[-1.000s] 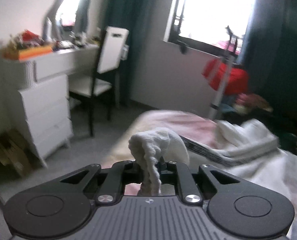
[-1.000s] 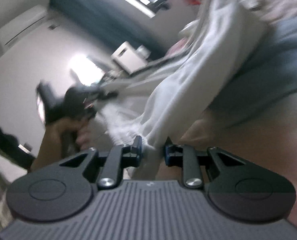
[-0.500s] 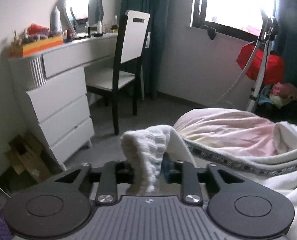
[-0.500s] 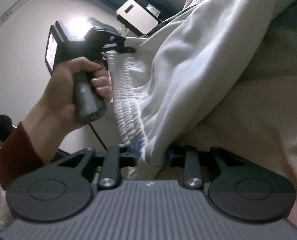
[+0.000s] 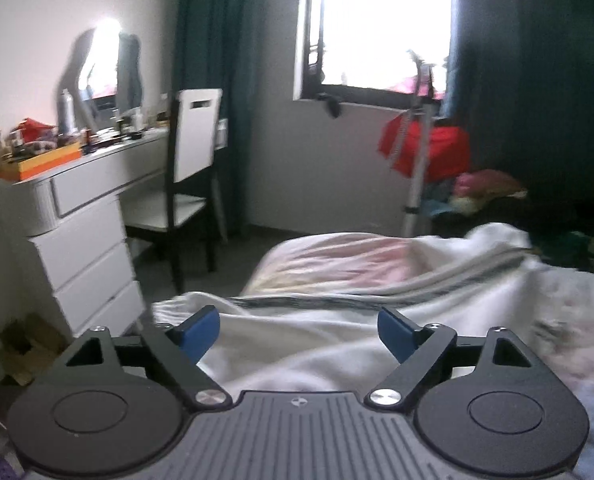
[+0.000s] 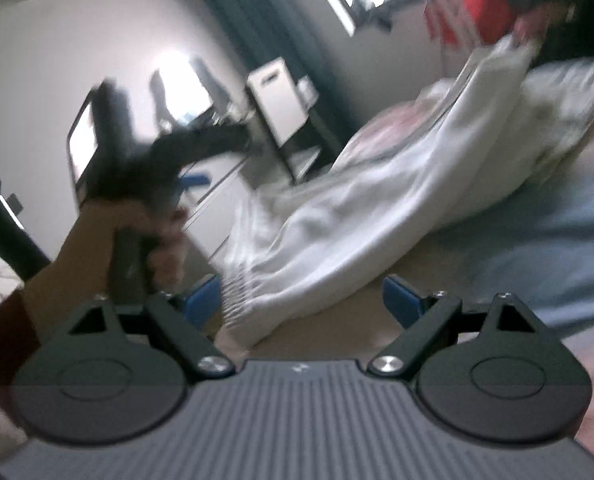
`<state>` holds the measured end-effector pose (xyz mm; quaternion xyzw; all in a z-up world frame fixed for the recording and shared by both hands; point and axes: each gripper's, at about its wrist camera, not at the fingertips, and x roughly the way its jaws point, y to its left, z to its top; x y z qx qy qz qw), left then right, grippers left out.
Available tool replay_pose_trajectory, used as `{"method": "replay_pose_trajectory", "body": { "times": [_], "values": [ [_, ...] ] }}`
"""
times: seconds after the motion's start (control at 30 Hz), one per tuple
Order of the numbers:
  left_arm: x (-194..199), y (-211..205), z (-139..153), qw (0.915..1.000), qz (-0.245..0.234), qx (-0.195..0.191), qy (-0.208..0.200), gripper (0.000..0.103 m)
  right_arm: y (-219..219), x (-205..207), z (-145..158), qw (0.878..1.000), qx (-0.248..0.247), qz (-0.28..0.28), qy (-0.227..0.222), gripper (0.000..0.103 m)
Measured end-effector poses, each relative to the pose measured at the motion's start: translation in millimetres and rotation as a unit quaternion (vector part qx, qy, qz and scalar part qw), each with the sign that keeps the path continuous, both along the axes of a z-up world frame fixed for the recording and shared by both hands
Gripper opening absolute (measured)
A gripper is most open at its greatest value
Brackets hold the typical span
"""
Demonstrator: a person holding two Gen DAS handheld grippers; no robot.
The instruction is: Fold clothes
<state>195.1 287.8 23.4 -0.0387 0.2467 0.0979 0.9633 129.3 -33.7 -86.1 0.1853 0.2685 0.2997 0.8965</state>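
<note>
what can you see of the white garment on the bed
The white garment looks like soft knit sweatpants with a ribbed elastic waistband and a dark-striped trim. It lies crumpled lengthwise on the bed, waistband nearest. Both grippers' jaws have just been opening; neither the left gripper nor the right gripper pinches it.

Both wrist views sit low over the bed [image 5: 337, 256], sharing the white garment [image 6: 377, 216]

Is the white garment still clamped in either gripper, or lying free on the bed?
Lying free. The white garment rests on the bed; both the left gripper and right gripper have just opened, pads off it.
</note>
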Motion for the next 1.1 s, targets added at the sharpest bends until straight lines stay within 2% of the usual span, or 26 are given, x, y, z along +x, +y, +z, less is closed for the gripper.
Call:
{"method": "replay_pose_trajectory", "body": {
  "times": [0.1, 0.23, 0.37, 0.5, 0.6, 0.7, 0.8, 0.9, 1.1],
  "values": [
    [-26, -44, 3, 0.9997, -0.02, -0.006, -0.012, 0.095, -40, -19, 23, 0.998, -0.03, -0.042, -0.04, 0.09],
    [-60, -98, 1, 0.9984, -0.05, -0.01, -0.025, 0.097, -94, -38, 38, 0.99, -0.068, -0.089, -0.087, 0.09],
    [-85, -137, -3, 0.9966, -0.07, -0.013, -0.043, 0.099, -125, -45, 40, 0.985, -0.082, -0.118, -0.098, 0.09],
    [-85, -167, -15, 0.9955, -0.09, -0.007, -0.03, 0.099, -156, -46, 36, 0.98, -0.089, -0.148, -0.099, 0.09],
    [-69, -190, -30, 0.9945, -0.101, 0.026, -0.014, 0.1, -173, -44, 25, 0.978, -0.081, -0.169, -0.095, 0.09],
    [-48, -209, -46, 0.9927, -0.109, 0.053, 0.001, 0.1, -186, -39, 8, 0.978, -0.062, -0.185, -0.072, 0.09],
    [-10, -226, -64, 0.9913, -0.109, 0.072, 0.011, 0.1, -197, -31, -9, 0.979, -0.047, -0.193, -0.049, 0.09],
    [36, -246, -82, 0.9885, -0.105, 0.107, 0.012, 0.1, -205, -19, -20, 0.978, -0.042, -0.202, -0.03, 0.09],
    [138, -293, -119, 0.9723, -0.109, 0.207, -0.004, 0.097, -220, 11, -46, 0.971, -0.044, -0.234, -0.003, 0.09]
  ]
}}
